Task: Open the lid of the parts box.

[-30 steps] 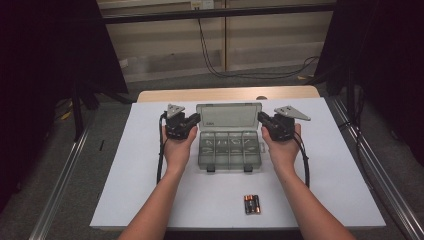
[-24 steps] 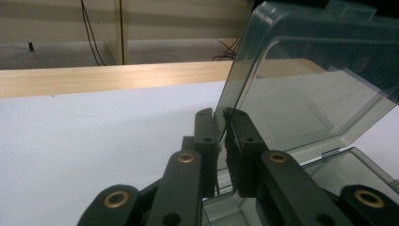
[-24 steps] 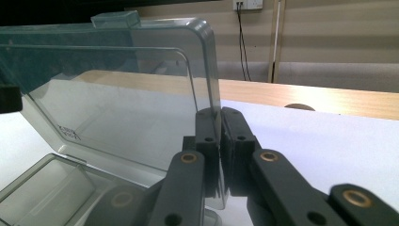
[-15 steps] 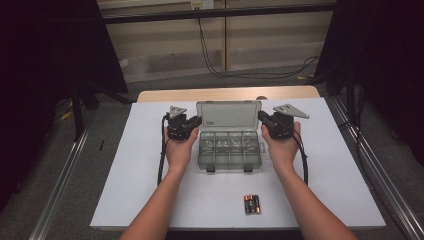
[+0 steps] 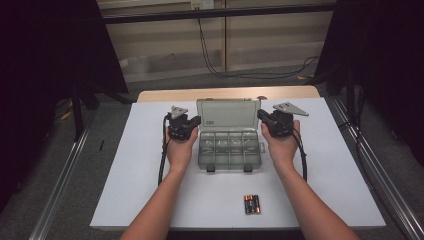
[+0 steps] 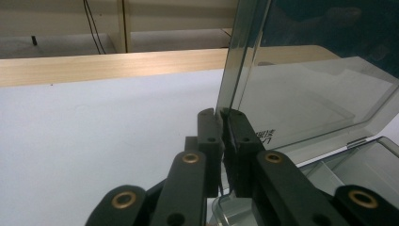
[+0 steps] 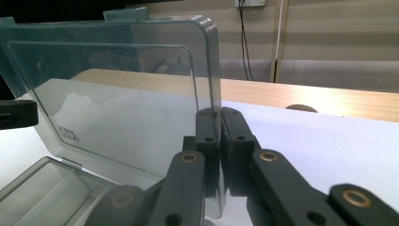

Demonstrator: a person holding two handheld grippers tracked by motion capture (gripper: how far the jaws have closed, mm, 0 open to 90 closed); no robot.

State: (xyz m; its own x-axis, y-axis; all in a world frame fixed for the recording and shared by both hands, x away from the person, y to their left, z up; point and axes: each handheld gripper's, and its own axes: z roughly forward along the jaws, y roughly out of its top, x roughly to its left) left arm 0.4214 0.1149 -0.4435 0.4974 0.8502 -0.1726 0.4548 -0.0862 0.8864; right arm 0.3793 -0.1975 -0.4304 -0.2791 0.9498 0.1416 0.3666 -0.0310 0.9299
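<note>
Two batteries (image 5: 252, 204) lie nearest the person, close to the table's near edge and well apart from the work, so nothing threatens them. Beyond them sits the clear plastic box (image 5: 229, 150) in the middle of the white table (image 5: 140, 190), its lid (image 5: 228, 114) standing about upright. The left gripper (image 6: 221, 113) pinches the lid's left edge, and its jaws have just closed further onto it; the right gripper (image 7: 220, 112) is pinched on the lid's right edge.

The likely trouble: both grips sit on thin, smooth edges, so either could slip off, and the lid would then drop shut or fall open backwards. Uneven pulling by the two hands could twist the lid at its hinge, or drag the light tray across the table, since nothing holds it down.

Room is generous. Bare table lies left and right of the box, and a strip of white, then a wooden edge (image 5: 230, 93), lies behind the lid, enough for it to swing back flat.
</note>
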